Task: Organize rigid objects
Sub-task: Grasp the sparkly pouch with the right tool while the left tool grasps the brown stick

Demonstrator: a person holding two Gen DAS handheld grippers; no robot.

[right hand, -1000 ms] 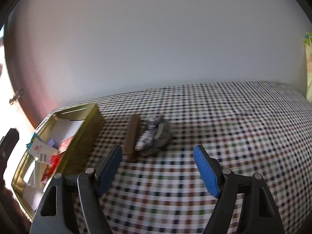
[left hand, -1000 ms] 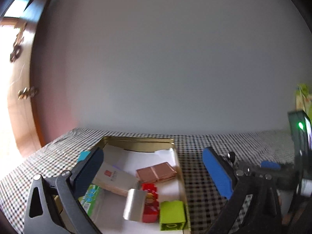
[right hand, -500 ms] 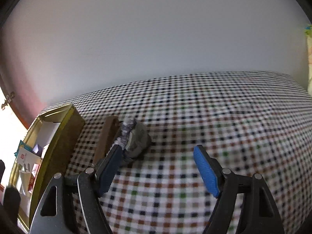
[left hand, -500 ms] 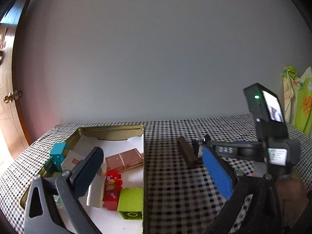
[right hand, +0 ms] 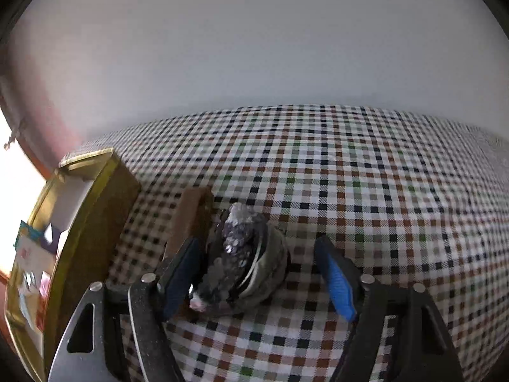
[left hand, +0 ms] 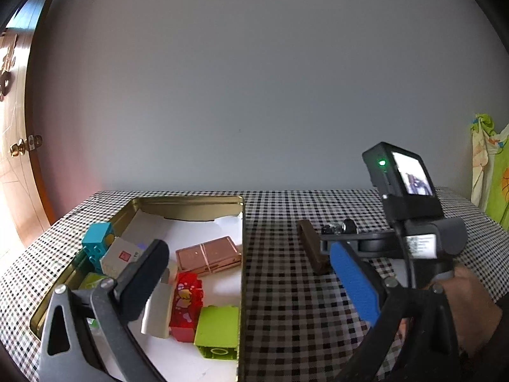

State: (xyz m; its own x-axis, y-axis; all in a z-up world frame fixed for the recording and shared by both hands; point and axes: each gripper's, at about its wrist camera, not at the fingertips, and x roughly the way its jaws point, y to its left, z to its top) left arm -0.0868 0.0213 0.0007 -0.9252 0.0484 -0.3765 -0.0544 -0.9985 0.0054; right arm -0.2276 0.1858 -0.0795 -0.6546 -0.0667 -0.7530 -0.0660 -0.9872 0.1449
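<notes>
Nearest the left gripper (left hand: 251,283), whose fingers are spread wide and hold nothing, a gold tin (left hand: 187,202) is seen already stocked: a lime block (left hand: 219,328), a red block (left hand: 187,302), a silvery flat piece (left hand: 157,312), a copper-coloured case (left hand: 208,254), a white card box (left hand: 122,256) and a teal block (left hand: 95,242) at the left rim. That share of the sorting is judged done.

On the checked counter (right hand: 381,191) two things are left outside the tin. The right gripper (right hand: 254,273) is set low over a grey rock (right hand: 238,254); its fingers are well apart, with the left finger (right hand: 179,273) close against the rock's flank and the right finger (right hand: 334,273) clear of it, so nothing is gripped yet. The rock's long axis is seen to run away from the camera, roughly along the fingers, its pale nub (right hand: 197,302) pointed back at the gripper and its glittering crest towards the wall.

Just beyond and to the left, a brown bar (right hand: 191,213) lies between rock and tin, nearly parallel to the tin's wall, its far end pointed at the wall. Whether it touches the rock cannot be told.
</notes>
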